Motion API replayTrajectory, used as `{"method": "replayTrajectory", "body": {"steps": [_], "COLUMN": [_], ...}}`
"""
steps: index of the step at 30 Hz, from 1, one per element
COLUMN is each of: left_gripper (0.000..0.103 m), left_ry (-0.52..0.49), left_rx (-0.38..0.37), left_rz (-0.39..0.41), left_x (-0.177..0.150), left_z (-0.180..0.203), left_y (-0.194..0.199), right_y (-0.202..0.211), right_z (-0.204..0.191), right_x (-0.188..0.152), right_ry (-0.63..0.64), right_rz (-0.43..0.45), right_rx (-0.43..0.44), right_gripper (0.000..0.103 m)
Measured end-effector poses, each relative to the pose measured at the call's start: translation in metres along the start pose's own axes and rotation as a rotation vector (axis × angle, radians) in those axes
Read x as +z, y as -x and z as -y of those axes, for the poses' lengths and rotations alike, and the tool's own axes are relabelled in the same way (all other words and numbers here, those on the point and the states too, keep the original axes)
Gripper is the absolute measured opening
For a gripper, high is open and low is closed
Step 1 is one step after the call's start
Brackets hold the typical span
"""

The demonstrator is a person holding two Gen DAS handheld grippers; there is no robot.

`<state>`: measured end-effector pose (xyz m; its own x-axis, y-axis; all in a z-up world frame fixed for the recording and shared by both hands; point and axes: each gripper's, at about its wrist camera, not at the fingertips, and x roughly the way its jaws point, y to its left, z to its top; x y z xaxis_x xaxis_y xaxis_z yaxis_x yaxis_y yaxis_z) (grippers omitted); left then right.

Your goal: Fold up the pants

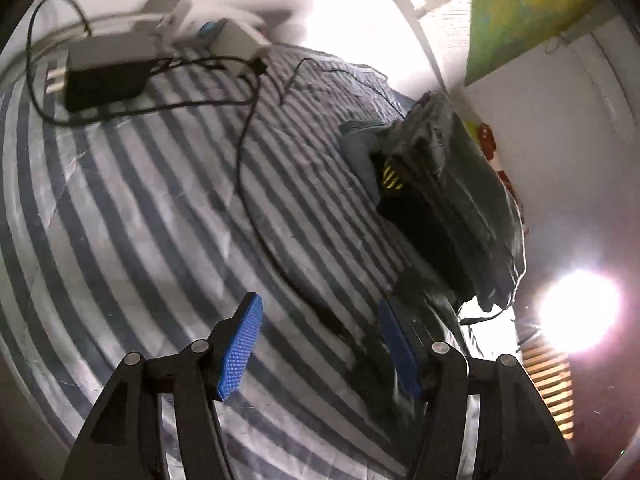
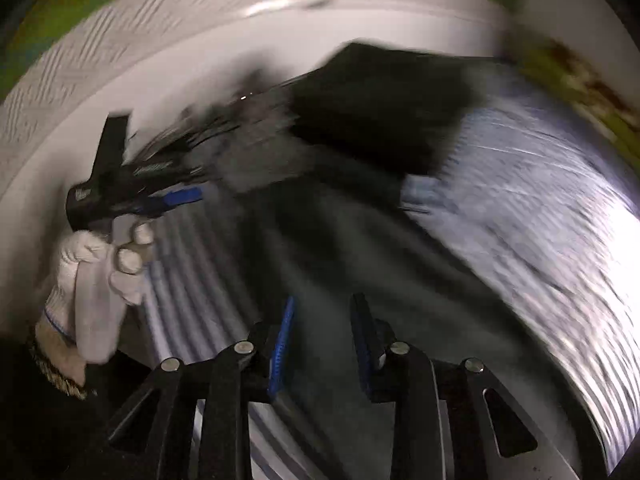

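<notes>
A bed with a striped sheet point(image 1: 132, 208) fills the left wrist view, with a white wall behind it and a very bright lamp point(image 1: 576, 312) low on the right. On the far side of the sheet lie a black box point(image 1: 104, 80) and a long black cable point(image 1: 244, 148). A pile of dark clothes point(image 1: 444, 196) sits at the right edge of the bed, and the pants may be part of it or just below it, but I cannot tell for sure. The left gripper point(image 1: 320, 344) has its blue pads wide apart, with only sheet between them, so it holds nothing. In the right wrist view all is smeared by fast motion. Dark grey pants point(image 2: 352, 264) lie spread on the sheet, right under the right gripper point(image 2: 322, 344). Its pads stand a small way apart, and no cloth looks pinched between them. A white gloved hand point(image 2: 100, 276) holds the other gripper at the left, near the edge of the cloth. To do this step well, I think both hands should slow down, find two corners of the same edge, bite only the top layer, then lift together so the cloth stays flat
</notes>
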<state>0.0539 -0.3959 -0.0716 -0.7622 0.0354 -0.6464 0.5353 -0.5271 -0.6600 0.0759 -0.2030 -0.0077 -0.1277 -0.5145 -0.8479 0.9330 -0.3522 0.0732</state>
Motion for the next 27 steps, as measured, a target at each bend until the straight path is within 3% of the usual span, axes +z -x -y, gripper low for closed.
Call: {"method": "replayTrajectory", "body": {"steps": [4, 8, 9, 11, 13, 15, 19, 24, 27], "left_gripper": [0.063, 0.063, 0.063, 0.063, 0.063, 0.063, 0.063, 0.063, 0.063], "left_ry": [-0.001, -0.046, -0.06, -0.077, -0.075, -0.071, -0.087, -0.133, -0.127], "left_rx": [-0.02, -0.045, -0.043, -0.038, -0.052, -0.071, -0.113, -0.132, -0.133], "left_rz": [-0.006, -0.037, -0.044, -0.05, -0.062, -0.074, -0.108, -0.161, -0.165], "left_x": [0.003, 0.001, 0.0, 0.0, -0.001, -0.002, -0.006, -0.015, -0.016], "left_z": [-0.005, 0.002, 0.004, 0.006, 0.005, 0.005, 0.013, 0.027, 0.027], "left_y": [0.003, 0.0, -0.001, -0.003, -0.002, -0.003, -0.009, -0.02, -0.022], "right_y": [-0.069, -0.103, -0.107, -0.107, -0.098, -0.087, -0.067, -0.082, -0.092], "right_z": [-0.033, -0.036, -0.032, -0.018, -0.004, 0.007, 0.019, 0.027, 0.027], "right_x": [0.02, 0.037, 0.039, 0.04, 0.038, 0.037, 0.036, 0.034, 0.032], "right_ry": [0.081, 0.046, 0.021, -0.056, -0.108, -0.142, -0.195, -0.279, -0.281], "right_rz": [-0.064, -0.088, -0.097, -0.102, -0.094, -0.069, -0.032, -0.07, -0.105], "right_rx": [-0.039, -0.05, -0.042, 0.0, 0.043, 0.057, 0.168, 0.286, 0.271], "right_gripper": [0.029, 0.029, 0.027, 0.009, 0.005, 0.005, 0.005, 0.009, 0.011]}}
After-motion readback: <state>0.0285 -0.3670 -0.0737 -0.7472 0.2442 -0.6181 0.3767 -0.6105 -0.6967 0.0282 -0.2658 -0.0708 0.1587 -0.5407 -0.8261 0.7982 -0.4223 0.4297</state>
